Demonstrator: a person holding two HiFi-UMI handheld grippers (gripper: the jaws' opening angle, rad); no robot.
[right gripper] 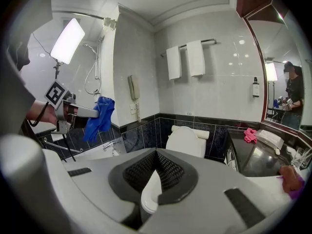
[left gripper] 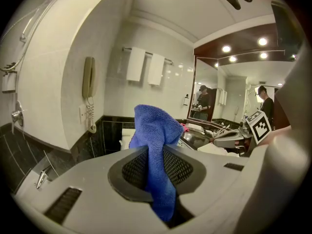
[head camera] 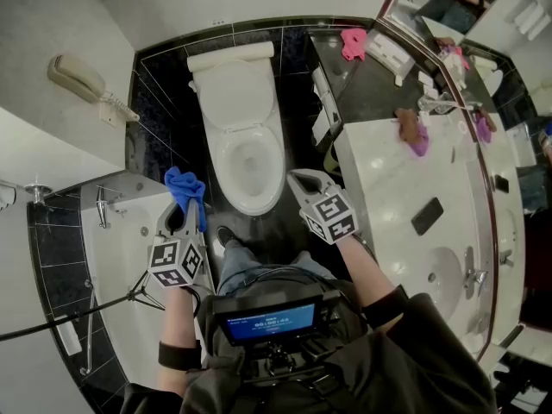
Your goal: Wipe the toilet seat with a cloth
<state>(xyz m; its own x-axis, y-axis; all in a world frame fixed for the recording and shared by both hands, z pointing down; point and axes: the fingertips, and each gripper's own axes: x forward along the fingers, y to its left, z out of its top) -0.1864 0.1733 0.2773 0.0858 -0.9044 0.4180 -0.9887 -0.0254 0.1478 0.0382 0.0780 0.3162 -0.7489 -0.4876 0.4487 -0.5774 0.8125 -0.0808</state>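
Observation:
The white toilet (head camera: 244, 102) stands ahead of me with its lid up and the seat (head camera: 226, 158) down. A blue cloth (head camera: 187, 188) is pinched in my left gripper (head camera: 184, 200), which hovers left of the bowl's front. In the left gripper view the cloth (left gripper: 155, 130) sticks up between the jaws and hangs down below them. My right gripper (head camera: 299, 178) hovers right of the bowl's front, shut and holding nothing. In the right gripper view the seat (right gripper: 150, 195) shows below the closed tips (right gripper: 156, 155). The left gripper with the cloth (right gripper: 99, 113) appears at the left of that view.
A white marble counter (head camera: 388, 188) with a sink (head camera: 442, 274) runs along the right; a black phone (head camera: 427, 216) and a purple-and-brown cloth (head camera: 412, 132) lie on it. A pink cloth (head camera: 353, 41) lies on the dark shelf. A bathtub (head camera: 112, 231) and wall phone (head camera: 82, 80) are on the left.

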